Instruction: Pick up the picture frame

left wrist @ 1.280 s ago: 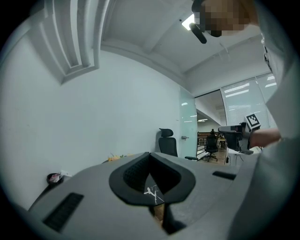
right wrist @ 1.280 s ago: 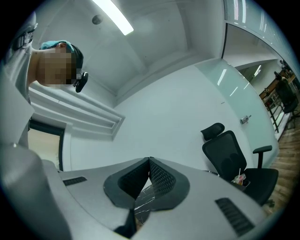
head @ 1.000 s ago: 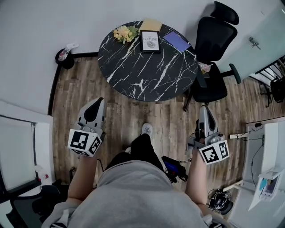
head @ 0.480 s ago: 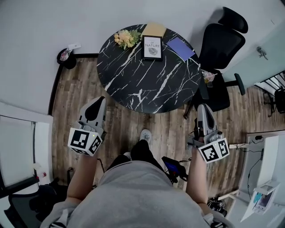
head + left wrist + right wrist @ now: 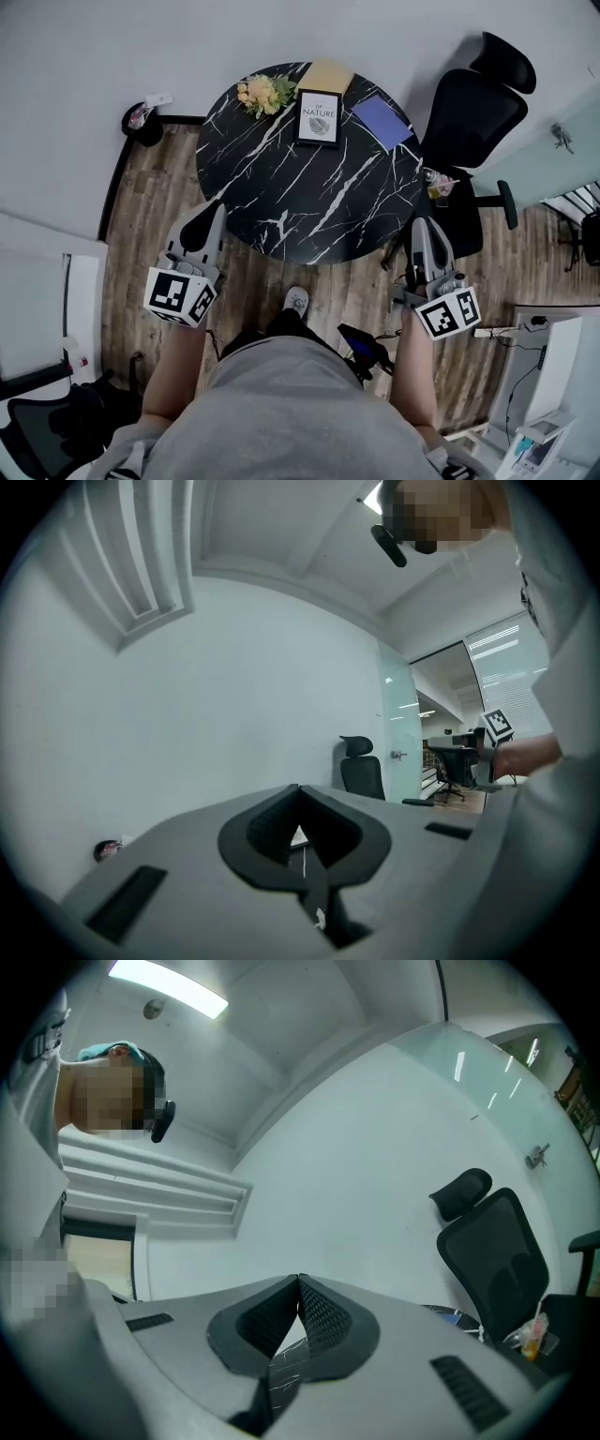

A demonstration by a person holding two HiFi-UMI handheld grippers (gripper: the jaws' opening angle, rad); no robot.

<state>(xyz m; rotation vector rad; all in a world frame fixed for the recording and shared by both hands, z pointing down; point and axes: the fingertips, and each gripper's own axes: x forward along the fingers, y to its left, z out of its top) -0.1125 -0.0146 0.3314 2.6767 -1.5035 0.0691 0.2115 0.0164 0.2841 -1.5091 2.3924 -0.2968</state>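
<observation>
Wood floor and white wall surround a round black marble table (image 5: pixel 281 183). Left claw (image 5: pixel 210 212) and right claw (image 5: pixel 419 225), both shut with nothing between the jaws, are held by the table's near edge, one at each side. Frame (image 5: pixel 318 118) sits at the far side, well apart from both, between flowers (image 5: pixel 264 92) and a blue notebook (image 5: pixel 382 120). A black chair (image 5: pixel 473 103) is at right.

Bright ceiling light (image 5: pixel 169 988), soft shadows; fisheye edges warp and darken.
</observation>
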